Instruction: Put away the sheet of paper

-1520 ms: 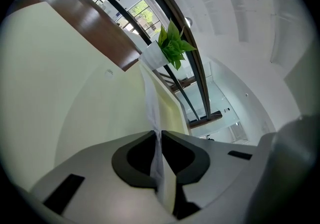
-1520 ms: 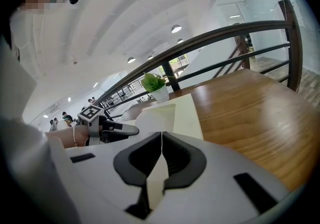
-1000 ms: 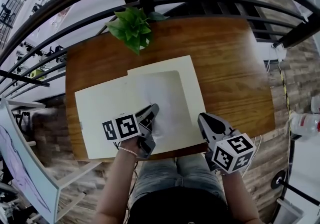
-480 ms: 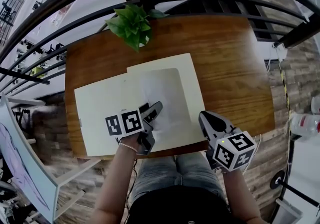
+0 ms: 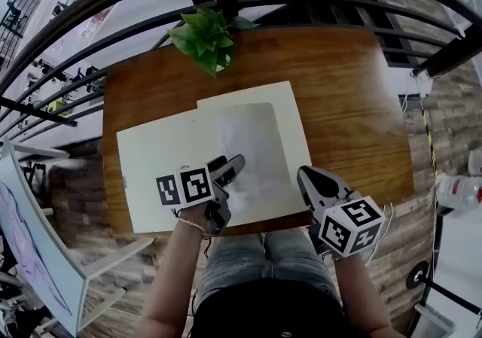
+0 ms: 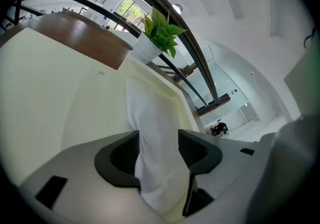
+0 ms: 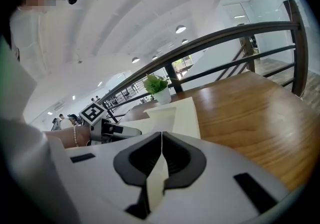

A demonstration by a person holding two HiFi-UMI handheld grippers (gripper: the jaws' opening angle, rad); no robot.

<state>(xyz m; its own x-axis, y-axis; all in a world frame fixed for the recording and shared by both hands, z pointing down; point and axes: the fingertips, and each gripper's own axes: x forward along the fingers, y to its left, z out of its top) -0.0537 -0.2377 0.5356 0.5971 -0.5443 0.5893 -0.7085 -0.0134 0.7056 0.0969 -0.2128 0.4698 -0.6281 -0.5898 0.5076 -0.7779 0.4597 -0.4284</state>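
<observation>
Sheet [image 5: 252, 141] lies inside open folder [image 5: 162, 167]; left gripper [image 6: 159, 150], just opening, gapes around it; right gripper [image 7: 161, 155] seemingly pinches folder edge; closing remains

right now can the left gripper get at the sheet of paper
Likely yes: the sheet of paper lies between the left gripper's jaws, which have just been opening, on the folder, nothing covering it.
</observation>
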